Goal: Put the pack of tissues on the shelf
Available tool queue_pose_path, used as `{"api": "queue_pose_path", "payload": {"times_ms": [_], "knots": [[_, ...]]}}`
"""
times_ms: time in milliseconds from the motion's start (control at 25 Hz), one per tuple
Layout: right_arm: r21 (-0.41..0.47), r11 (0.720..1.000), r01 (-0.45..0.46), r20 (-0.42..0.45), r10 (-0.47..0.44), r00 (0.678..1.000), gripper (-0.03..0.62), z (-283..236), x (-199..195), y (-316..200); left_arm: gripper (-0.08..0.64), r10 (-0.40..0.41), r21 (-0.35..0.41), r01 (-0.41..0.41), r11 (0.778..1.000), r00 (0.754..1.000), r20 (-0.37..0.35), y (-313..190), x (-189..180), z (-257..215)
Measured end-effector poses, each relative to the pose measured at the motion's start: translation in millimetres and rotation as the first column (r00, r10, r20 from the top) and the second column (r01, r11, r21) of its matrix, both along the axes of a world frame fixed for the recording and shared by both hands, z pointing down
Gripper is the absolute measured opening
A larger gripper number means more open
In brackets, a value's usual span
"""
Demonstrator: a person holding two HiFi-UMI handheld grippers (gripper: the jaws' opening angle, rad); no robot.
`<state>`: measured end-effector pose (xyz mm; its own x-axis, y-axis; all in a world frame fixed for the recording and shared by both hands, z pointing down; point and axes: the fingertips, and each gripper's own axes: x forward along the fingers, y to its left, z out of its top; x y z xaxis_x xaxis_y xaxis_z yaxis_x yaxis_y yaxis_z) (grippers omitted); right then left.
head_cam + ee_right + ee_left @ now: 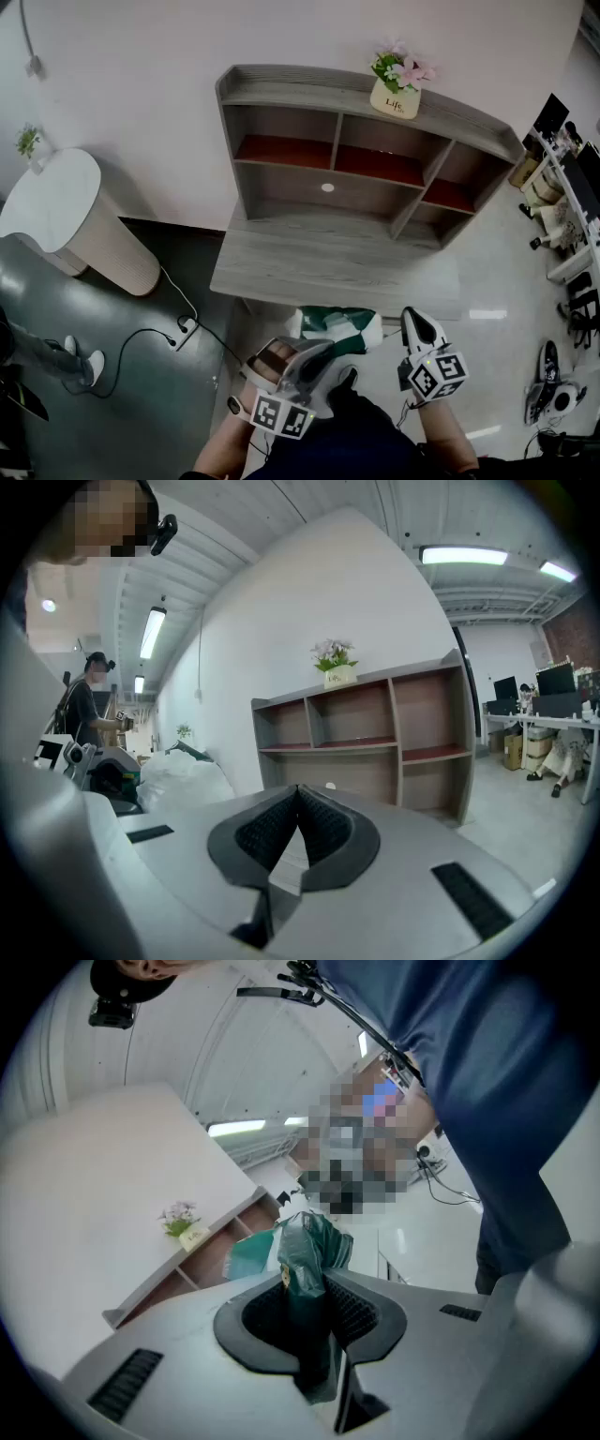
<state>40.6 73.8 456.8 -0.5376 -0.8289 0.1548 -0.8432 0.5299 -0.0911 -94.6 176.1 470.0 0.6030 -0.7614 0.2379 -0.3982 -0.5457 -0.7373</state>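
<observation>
My left gripper (314, 1312) clamped tight on green wrapper of pack of tissues (342, 328). Pack hangs near front edge of desk (328, 267), below shelf (281, 178). My right gripper (298, 813) closed, empty.

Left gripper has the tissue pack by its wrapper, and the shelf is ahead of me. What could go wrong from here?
1. The left gripper pinches only a bunched fold of green wrapper on the pack of tissues; the film might slip or tear while carried.
2. The right gripper is shut and empty, so nothing supports the pack's bulk.
3. The flower pot sits on top of the shelf; a high approach could knock it.
</observation>
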Motion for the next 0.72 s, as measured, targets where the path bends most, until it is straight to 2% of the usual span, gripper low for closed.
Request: {"api": "queue_pose_path", "payload": {"times_ms": [240, 480, 720], "knots": [[0.011, 1.0, -0.029, -0.001, 0.029, 1.0, 0.003, -6, 19, 49, 0.083, -0.009, 0.006, 0.009, 1.0, 1.0, 0.02, 38, 13, -10], [0.015, 1.0, -0.005, 0.026, 0.005, 1.0, 0.005, -7, 47, 67, 0.083, -0.029, -0.001, 0.029, 1.0, 0.997, 0.071, 49, 50, -15], [-0.004, 1.0, -0.02, 0.103, 0.02, 0.994, 0.005, -4, 82, 69, 0.083, -0.022, -0.013, 0.024, 1.0, 0.994, 0.11, 58, 87, -13]]}}
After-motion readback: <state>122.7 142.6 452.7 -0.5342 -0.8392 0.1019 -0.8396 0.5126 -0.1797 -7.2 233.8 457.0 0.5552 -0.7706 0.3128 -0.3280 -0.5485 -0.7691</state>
